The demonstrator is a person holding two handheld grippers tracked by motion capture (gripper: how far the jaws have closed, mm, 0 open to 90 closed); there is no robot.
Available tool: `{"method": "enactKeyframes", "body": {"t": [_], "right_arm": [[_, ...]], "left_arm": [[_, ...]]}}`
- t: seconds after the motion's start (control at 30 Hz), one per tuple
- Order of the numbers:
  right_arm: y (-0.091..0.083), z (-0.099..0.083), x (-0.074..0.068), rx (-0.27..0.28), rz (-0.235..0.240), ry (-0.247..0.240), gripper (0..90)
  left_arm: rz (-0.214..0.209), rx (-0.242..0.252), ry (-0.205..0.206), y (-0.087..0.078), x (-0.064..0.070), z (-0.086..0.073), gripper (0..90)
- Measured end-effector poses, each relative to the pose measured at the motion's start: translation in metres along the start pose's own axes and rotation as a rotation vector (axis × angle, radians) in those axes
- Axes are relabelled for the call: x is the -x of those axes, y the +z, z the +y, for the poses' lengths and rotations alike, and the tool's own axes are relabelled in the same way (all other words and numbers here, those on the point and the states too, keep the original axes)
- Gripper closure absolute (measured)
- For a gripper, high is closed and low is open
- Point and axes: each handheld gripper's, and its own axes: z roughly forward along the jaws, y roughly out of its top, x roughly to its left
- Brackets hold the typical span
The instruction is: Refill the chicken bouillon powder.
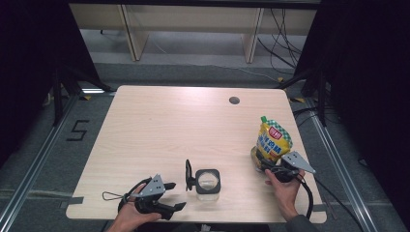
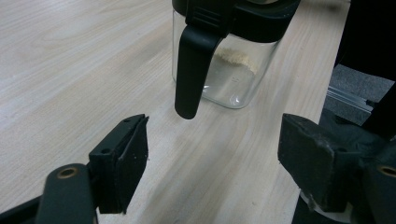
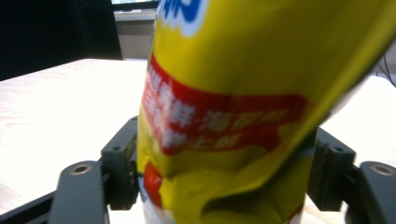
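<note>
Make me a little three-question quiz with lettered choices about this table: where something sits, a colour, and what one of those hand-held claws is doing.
1. Where does the glass jar stand on the table?
A. near the front edge, between the two grippers
B. at the far edge by the round hole
C. off the table, on the floor

2. What is the main colour of the pouch?
A. blue
B. yellow
C. white

3. What is the left gripper doing?
A. clamped on the jar's lid
C. holding the pouch
B. open, holding nothing

Answers: 1 A, the high view shows it close to the person's edge. 2 B, yellow with a red band and green cap. 3 B, its jaws stand apart short of the jar, while the right gripper clamps the pouch.
</note>
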Motion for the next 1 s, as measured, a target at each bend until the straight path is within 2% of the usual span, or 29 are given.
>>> {"method": "enactKeyframes", "body": {"t": [0.07,0.1,0.13,0.2,0.23,0.27,0.3,0.33,0.37,0.4,0.47,0.5,0.53,0.57,0.6,0.63,0.67,0.7,0.73,0.77,0.8,0.83,0.87,0.9,0.93,0.97,1.0], "right_arm": [[0.000,0.000,0.000,-0.010,0.000,0.000,34.4],[-0.001,0.001,-0.001,-0.028,-0.016,-0.008,35.2],[-0.001,0.003,0.002,-0.033,-0.010,-0.044,36.3],[-0.001,0.006,0.002,-0.056,-0.007,-0.050,38.2],[-0.001,0.007,0.003,-0.060,0.001,-0.062,39.0],[-0.002,0.008,0.004,-0.064,0.002,-0.059,39.5],[-0.002,0.009,0.006,-0.066,0.008,-0.061,39.8],[-0.002,0.010,0.007,-0.078,0.004,-0.048,40.3],[-0.003,0.010,0.004,-0.078,0.000,-0.006,40.8],[-0.004,0.011,0.007,-0.099,0.023,-0.008,41.0],[-0.005,0.013,0.007,-0.110,0.025,0.012,41.4],[-0.005,0.014,0.007,-0.121,0.028,0.008,41.4],[-0.004,0.014,0.007,-0.105,0.041,0.000,41.4],[-0.004,0.014,0.006,-0.099,0.039,-0.005,41.4],[-0.006,0.016,0.005,-0.121,0.058,-0.004,41.4],[-0.007,0.016,0.002,-0.126,0.041,0.001,41.5],[-0.008,0.018,0.001,-0.127,0.052,0.000,41.5],[-0.009,0.019,0.000,-0.106,0.055,-0.002,41.5],[-0.011,0.021,-0.001,-0.104,0.062,-0.005,41.5],[-0.013,0.024,0.001,-0.093,0.094,-0.041,41.5],[-0.016,0.026,-0.002,-0.083,0.092,-0.048,41.5],[-0.020,0.030,-0.004,-0.083,0.089,-0.072,41.5],[-0.024,0.032,-0.007,-0.068,0.096,-0.077,41.5],[-0.027,0.035,-0.010,-0.067,0.106,-0.084,41.5],[-0.030,0.039,-0.011,-0.052,0.110,-0.144,41.5],[-0.033,0.041,-0.015,-0.054,0.104,-0.147,41.5],[-0.034,0.043,-0.015,-0.039,0.096,-0.204,41.5]], "left_arm": [[-0.008,0.013,-0.012,0.000,0.001,0.000,24.1],[-0.002,0.000,0.003,0.000,0.000,0.000,24.1],[-0.001,0.002,-0.002,0.000,0.001,0.000,24.1],[-0.017,0.017,-0.021,0.000,0.003,0.000,24.1],[-0.013,0.014,-0.018,0.000,0.002,0.000,24.1],[-0.011,0.009,-0.011,0.000,0.002,0.000,24.1],[-0.019,0.021,-0.025,0.001,0.003,0.000,24.1],[-0.009,0.002,-0.002,0.000,0.001,0.000,24.1],[-0.007,-0.002,0.004,-0.001,0.001,0.000,24.1],[-0.007,0.002,0.002,-0.001,0.001,0.001,24.1],[-0.014,0.011,0.004,-0.001,0.001,0.001,24.1],[-0.019,0.010,0.014,-0.001,0.000,0.001,24.1],[-0.020,0.010,0.020,-0.001,-0.001,0.001,24.1],[-0.019,0.016,0.012,-0.001,0.000,0.001,24.1],[-0.017,0.021,0.006,-0.001,0.001,0.001,24.1],[-0.013,0.018,0.014,-0.001,0.000,0.001,24.1],[-0.010,0.007,0.026,-0.002,-0.001,0.001,24.1],[-0.017,0.026,-0.002,-0.002,0.001,0.001,24.1],[-0.018,0.027,0.004,-0.002,0.000,0.001,24.1],[-0.016,0.025,-0.006,-0.002,0.001,0.001,24.1],[0.000,0.000,0.004,-0.003,-0.001,0.001,24.1],[0.001,0.010,0.000,-0.003,0.000,0.001,24.1],[-0.010,0.030,-0.025,-0.002,0.002,0.000,24.1],[0.003,0.006,0.011,-0.004,-0.001,0.001,24.1],[-0.006,0.015,-0.006,-0.004,0.000,0.001,24.1],[0.000,0.026,-0.007,-0.003,0.000,0.001,24.1],[0.002,0.027,-0.006,-0.003,0.000,0.001,24.0]]}}
